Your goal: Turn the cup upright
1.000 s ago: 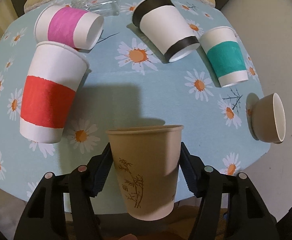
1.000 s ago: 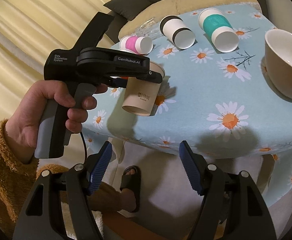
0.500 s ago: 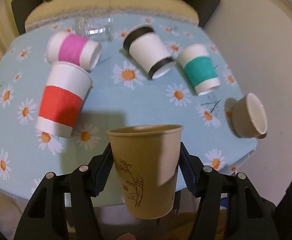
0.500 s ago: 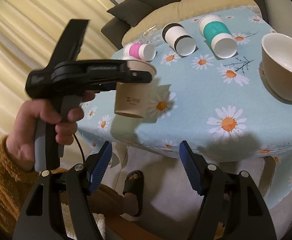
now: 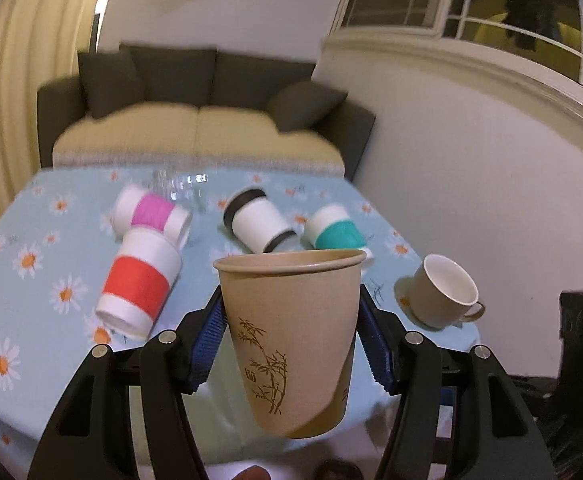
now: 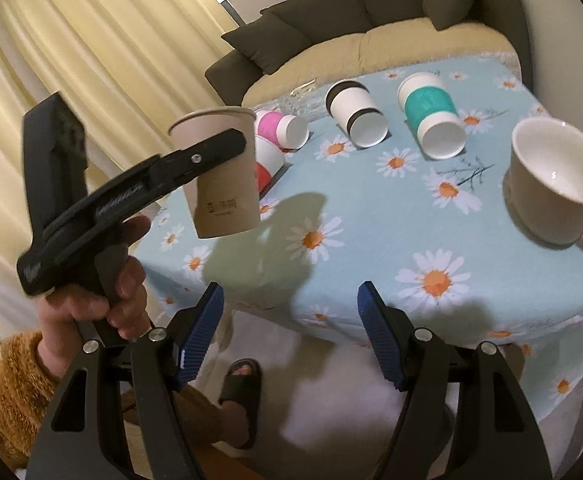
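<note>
My left gripper (image 5: 291,332) is shut on a tan paper cup (image 5: 291,340) with a bamboo print. The cup is upright, mouth up, held in the air above the near edge of the table (image 5: 31,280). In the right wrist view the same cup (image 6: 223,176) hangs in the left gripper (image 6: 211,152) over the table's left front corner. My right gripper (image 6: 289,336) is open and empty, below and in front of the table edge.
On the daisy tablecloth lie a red-banded cup (image 5: 139,284), a pink-banded cup (image 5: 151,216), a black-banded cup (image 5: 257,220), a teal-banded cup (image 5: 335,232) and a clear glass (image 5: 179,184). A beige mug (image 5: 443,292) stands upright at the right. A sofa (image 5: 195,128) is behind.
My left gripper has lifted and tilted back with the tan cup, so the view now shows the sofa and wall. The right gripper has stayed open and nearly still.
</note>
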Motion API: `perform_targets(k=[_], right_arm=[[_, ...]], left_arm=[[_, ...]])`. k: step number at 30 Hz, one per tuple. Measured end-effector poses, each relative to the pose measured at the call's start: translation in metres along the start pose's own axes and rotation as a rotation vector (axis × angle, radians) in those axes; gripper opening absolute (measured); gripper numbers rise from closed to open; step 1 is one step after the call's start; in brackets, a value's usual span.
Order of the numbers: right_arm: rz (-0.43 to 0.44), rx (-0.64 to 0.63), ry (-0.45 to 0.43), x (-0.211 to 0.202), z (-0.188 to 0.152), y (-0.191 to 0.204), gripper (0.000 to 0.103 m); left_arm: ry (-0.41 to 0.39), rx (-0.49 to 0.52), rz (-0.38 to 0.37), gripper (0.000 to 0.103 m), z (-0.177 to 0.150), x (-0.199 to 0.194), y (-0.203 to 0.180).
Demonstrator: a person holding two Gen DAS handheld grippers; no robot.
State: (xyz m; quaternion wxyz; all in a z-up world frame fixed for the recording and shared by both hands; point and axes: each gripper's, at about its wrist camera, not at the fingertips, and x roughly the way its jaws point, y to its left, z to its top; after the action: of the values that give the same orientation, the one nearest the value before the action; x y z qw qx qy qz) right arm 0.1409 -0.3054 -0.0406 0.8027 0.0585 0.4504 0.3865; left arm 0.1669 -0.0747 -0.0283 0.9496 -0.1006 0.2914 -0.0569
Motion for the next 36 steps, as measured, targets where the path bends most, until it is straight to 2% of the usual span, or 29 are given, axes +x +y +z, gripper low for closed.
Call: perform_targets(k=[1, 10, 15, 19, 28, 36], right_arm=[[-0.011, -0.004, -0.001, 0.000, 0.000, 0.000, 0.069], [-0.080, 0.028, -0.002, 0.003, 0.002, -0.018, 0.069], [-0.112, 0.043, -0.020, 0.000, 0.004, -0.025, 0.069], [-0.121, 0.059, -0.021, 0.001, 0.006, -0.029, 0.069], [-0.129, 0.058, -0.002, 0.009, 0.008, -0.030, 0.069], [-0.137, 0.046, 0.018, 0.017, 0.009, -0.027, 0.069]], left_arm=[[-0.035, 0.021, 0.031, 0.060, -0.004, -0.001, -0.002], [-0.273, 0.104, 0.098, 0.060, -0.031, 0.006, -0.011], [-0.342, 0.090, 0.129, 0.060, -0.048, 0.014, -0.009], [-0.422, 0.118, 0.198, 0.060, -0.069, 0.019, -0.014], [-0.462, 0.136, 0.266, 0.062, -0.093, 0.035, -0.010], [-0.454, 0.157, 0.288, 0.062, -0.107, 0.045, -0.009]])
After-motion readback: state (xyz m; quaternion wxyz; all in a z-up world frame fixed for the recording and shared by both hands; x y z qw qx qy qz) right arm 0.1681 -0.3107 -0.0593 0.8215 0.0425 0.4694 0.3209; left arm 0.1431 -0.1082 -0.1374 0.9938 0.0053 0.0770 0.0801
